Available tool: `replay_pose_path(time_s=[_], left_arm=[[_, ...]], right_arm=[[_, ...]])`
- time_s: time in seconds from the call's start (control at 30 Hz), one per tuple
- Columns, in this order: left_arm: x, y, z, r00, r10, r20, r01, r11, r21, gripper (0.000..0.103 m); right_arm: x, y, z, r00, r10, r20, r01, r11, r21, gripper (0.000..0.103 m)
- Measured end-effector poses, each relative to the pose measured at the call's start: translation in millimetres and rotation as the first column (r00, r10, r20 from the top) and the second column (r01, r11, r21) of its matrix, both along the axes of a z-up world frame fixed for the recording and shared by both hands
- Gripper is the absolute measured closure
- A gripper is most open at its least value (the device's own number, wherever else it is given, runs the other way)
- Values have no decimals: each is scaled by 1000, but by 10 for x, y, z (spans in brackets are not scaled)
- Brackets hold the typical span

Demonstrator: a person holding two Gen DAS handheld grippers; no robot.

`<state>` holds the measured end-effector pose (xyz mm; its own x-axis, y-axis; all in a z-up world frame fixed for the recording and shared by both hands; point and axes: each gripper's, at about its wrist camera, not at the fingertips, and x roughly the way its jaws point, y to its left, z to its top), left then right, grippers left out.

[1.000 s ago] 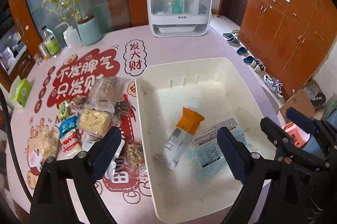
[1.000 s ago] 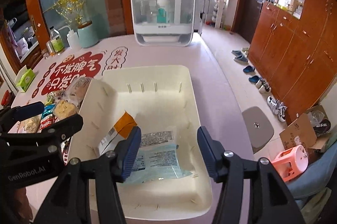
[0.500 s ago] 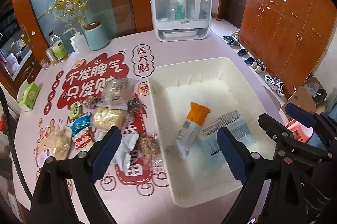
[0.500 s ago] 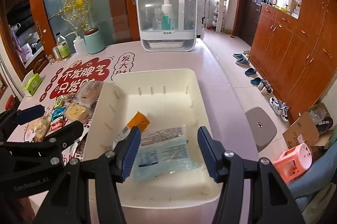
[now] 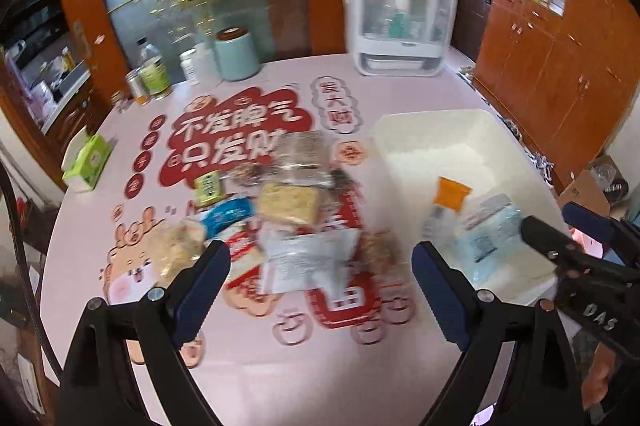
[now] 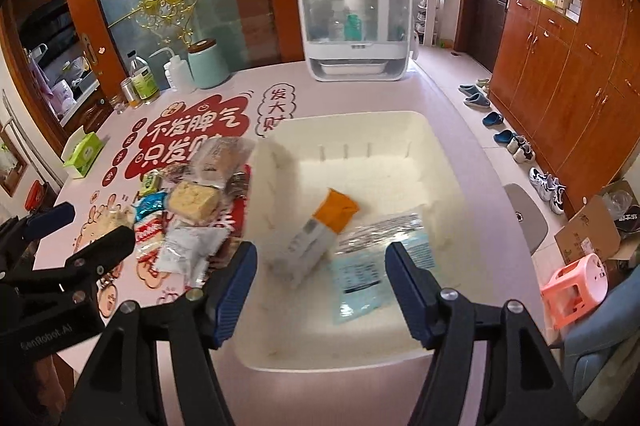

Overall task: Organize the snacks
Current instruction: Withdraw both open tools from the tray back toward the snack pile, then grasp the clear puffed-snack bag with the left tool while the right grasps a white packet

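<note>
Lying in white bin (image 6: 436, 162): orange-topped packet (image 6: 320, 226), pale-blue pouch (image 6: 368, 266), print blurred; right gripper (image 6: 320, 286) fingers opening, empty.

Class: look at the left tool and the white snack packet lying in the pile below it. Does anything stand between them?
Nothing visible does. The left tool is open and empty above the white packet, which lies on top of the pile.

Both wrist views look down, sharing bin (image 6: 424, 130).
</note>
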<state>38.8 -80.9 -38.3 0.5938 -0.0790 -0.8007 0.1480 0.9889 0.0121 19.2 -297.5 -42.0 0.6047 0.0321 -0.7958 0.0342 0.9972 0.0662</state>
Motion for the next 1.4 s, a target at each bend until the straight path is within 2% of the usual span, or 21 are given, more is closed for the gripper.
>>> replay_pose_path(time_s=[0.17, 0.4, 0.6, 0.7, 0.83, 1.03, 1.1, 1.23, 1.4], left_arm=[[39, 709, -37, 998, 66, -12, -66, 998, -13, 12], [190, 1746, -256, 984, 169, -53, -170, 985, -18, 12], [436, 2216, -551, 967, 224, -118, -229, 973, -33, 12], [566, 2290, -714, 963, 223, -154, -230, 973, -28, 12], [773, 2324, -937, 954, 218, -204, -231, 972, -42, 12], [1043, 2276, -1202, 939, 223, -262, -245, 968, -54, 12], [1126, 2229, -1302, 932, 218, -288, -245, 968, -60, 12], [1253, 2133, -1474, 921, 213, -326, -244, 968, -57, 12], [1349, 2060, -1638, 908, 221, -356, -248, 968, -32, 12]], right_arm=[[25, 429, 121, 1000, 4, 21, -4, 1000, -2, 36], [169, 1095, 158, 999, 36, 39, -36, 999, -15, 36], [473, 1533, -34, 998, 60, 15, -59, 998, -35, 36], [653, 1632, -263, 996, 88, -28, -89, 995, -39, 36], [905, 1654, -743, 988, 70, -137, -76, 996, -40, 36], [1129, 1501, -1329, 955, 18, -294, 0, 998, 60, 36], [1151, 1459, -1442, 948, 9, -319, 18, 997, 81, 36], [1175, 1411, -1496, 949, 10, -314, 31, 992, 124, 35], [1209, 1414, -1520, 952, 27, -303, 12, 992, 127, 24]])
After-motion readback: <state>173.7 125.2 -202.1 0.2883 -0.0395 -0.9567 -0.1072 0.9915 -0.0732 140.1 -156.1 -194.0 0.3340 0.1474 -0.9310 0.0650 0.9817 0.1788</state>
